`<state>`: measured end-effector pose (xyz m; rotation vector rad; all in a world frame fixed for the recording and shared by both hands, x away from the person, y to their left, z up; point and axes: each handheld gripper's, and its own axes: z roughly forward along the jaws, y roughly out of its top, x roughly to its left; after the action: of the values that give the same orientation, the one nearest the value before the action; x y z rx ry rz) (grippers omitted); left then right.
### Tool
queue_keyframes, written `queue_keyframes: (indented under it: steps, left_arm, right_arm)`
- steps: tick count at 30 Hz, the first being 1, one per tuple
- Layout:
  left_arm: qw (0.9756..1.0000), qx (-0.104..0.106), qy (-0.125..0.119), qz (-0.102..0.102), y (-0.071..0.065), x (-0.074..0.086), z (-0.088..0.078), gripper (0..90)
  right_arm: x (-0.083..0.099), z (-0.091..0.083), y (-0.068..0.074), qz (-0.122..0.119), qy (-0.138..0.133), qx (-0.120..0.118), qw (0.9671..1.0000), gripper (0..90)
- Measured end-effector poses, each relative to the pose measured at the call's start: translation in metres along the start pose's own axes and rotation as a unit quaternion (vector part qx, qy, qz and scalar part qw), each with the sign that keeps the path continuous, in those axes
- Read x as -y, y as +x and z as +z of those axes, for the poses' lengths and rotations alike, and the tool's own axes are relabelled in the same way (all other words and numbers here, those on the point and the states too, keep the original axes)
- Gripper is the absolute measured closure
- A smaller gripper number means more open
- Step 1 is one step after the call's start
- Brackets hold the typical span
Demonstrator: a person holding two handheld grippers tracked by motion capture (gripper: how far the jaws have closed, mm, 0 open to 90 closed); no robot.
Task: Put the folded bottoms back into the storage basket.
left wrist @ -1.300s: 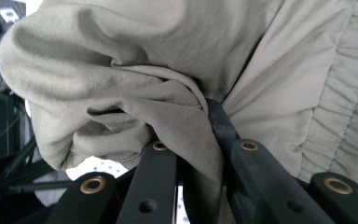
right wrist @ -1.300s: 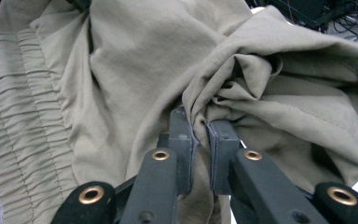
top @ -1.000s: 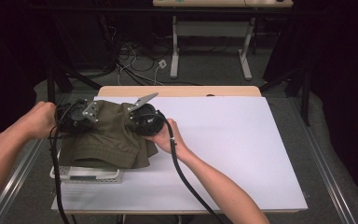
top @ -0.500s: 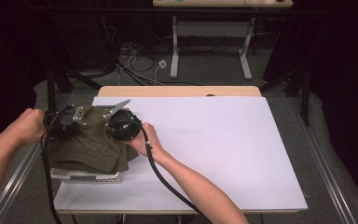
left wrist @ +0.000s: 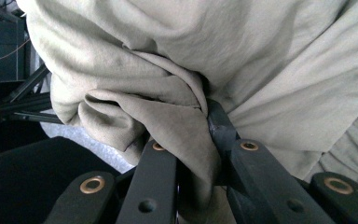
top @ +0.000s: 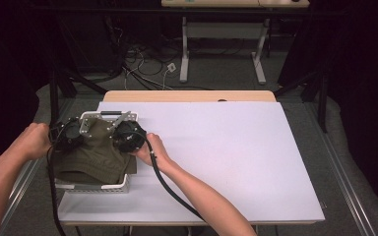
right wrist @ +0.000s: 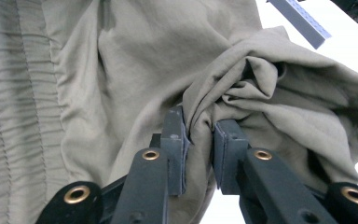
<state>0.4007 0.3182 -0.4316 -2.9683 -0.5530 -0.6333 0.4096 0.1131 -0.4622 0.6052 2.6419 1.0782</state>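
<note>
An olive green garment [top: 96, 156] lies bunched in a white basket [top: 92, 187] at the table's left edge. My left gripper [top: 70, 136] points down at the garment's left side. In the left gripper view it [left wrist: 189, 135] is shut on a thick fold of the cloth [left wrist: 177, 107]. My right gripper [top: 128, 137] stands over the garment's right side. In the right gripper view it [right wrist: 200, 135] has a bunched fold [right wrist: 261, 88] between its pads [right wrist: 176, 140]. Those jaws have just been opening a little, and the cloth still touches both pads.
A white board [top: 226, 152] covers the wooden table [top: 187, 96]. Black cables [top: 170, 189] trail from both grippers toward the near edge. The basket's far rim [top: 109, 115] shows behind the garment. Beyond the table stand desk legs and floor cables [top: 142, 64].
Both hands have carried the garment leftward and down into the basket. The basket's far rim has come into view behind the cloth.
</note>
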Motion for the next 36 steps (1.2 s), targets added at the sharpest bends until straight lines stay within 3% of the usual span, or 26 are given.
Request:
queue_keyframes:
  steps: [3, 5, 9, 11, 13, 18, 20, 22, 26, 36]
  left_arm:
    - [1.0000, -0.003, 0.006, -0.002, 0.001, 0.001, 0.001, 83.9]
    - [0.9999, -0.008, 0.005, -0.005, 0.000, 0.001, 0.004, 83.8]
    - [0.9997, -0.015, 0.013, -0.016, -0.004, -0.001, 0.016, 80.1]
    - [0.9989, -0.018, 0.021, -0.037, -0.003, 0.001, 0.021, 64.8]
    - [0.9980, -0.020, 0.012, -0.058, -0.002, 0.005, 0.021, 44.1]
    - [0.9940, -0.029, -0.034, -0.099, -0.003, 0.016, 0.000, 24.0]
    - [0.9924, -0.019, -0.049, -0.111, -0.006, 0.015, -0.008, 17.5]
    - [0.9913, 0.001, -0.064, -0.115, -0.012, 0.012, -0.014, 13.2]
    - [0.9895, 0.020, -0.084, -0.116, -0.025, 0.001, -0.021, 6.8]
    - [0.9877, 0.040, -0.112, -0.101, -0.066, -0.035, -0.033, 1.9]
  right_arm:
    - [0.002, 0.006, -0.002, -0.009, -0.002, 0.001, 1.0000, 78.0]
    - [0.003, 0.011, -0.003, 0.000, -0.002, 0.000, 1.0000, 77.5]
    - [0.006, 0.009, -0.006, 0.002, 0.001, 0.009, 1.0000, 65.8]
    - [0.007, -0.001, -0.007, 0.000, -0.006, 0.007, 1.0000, 56.8]
    - [0.008, -0.015, -0.007, -0.006, -0.015, 0.001, 0.9999, 51.7]
    - [0.015, -0.044, -0.012, 0.001, -0.018, 0.000, 0.9998, 38.2]
    - [0.020, -0.055, -0.015, 0.006, -0.015, -0.003, 0.9999, 34.3]
    - [0.025, -0.064, -0.018, 0.005, -0.007, -0.004, 1.0000, 29.6]
    - [0.038, -0.081, -0.024, 0.003, -0.003, -0.010, 0.9999, 24.6]
    - [0.085, -0.118, -0.038, 0.009, 0.028, -0.020, 0.9994, 14.9]
